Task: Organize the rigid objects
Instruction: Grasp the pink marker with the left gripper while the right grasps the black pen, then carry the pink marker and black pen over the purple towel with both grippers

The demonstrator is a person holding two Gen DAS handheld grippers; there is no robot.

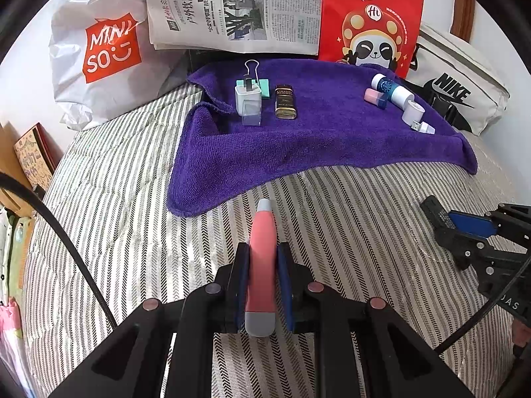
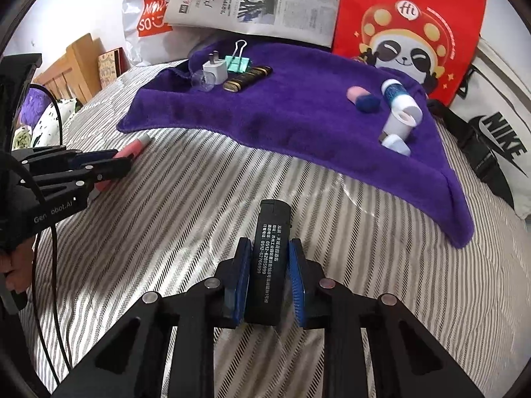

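The left hand-held gripper (image 1: pixel 262 262) is clamped on a pink stick with grey ends (image 1: pixel 262 255), its blue pads pressed against both sides, the stick pointing toward 12 o'clock over the striped bed cover (image 1: pixel 116 199). The right hand-held gripper (image 2: pixel 269 265) is clamped on a flat black case with white print (image 2: pixel 270 248), likewise aimed at 12 o'clock above the stripes.

Ahead of both lies a purple towel (image 1: pixel 298 152), spread on the bed. In the left wrist view, at its 11 o'clock part, stand a white plug adapter (image 1: pixel 248 101) with a teal binder clip (image 1: pixel 255 83) just behind it and a dark gold-trimmed lighter-like case (image 1: pixel 285 102) just beside. At the towel's 2 o'clock part cluster a pink and blue eraser-like piece (image 1: pixel 375 98), a blue and white tube (image 1: pixel 391 88), a white cap (image 1: pixel 413 111) and a small white USB stick (image 1: pixel 424 127).

Behind the towel, at 12 o'clock, leans a newspaper (image 1: pixel 232 6); at 10 o'clock a white Miniso bag (image 1: pixel 106 53); at 1 o'clock a red panda bag (image 1: pixel 371 20); at 2 o'clock a white Nike bag (image 1: pixel 464 93). Nothing lies on the stripes between the grippers and the towel's near edge. In the right wrist view, the left gripper sits at 9 o'clock, well apart.
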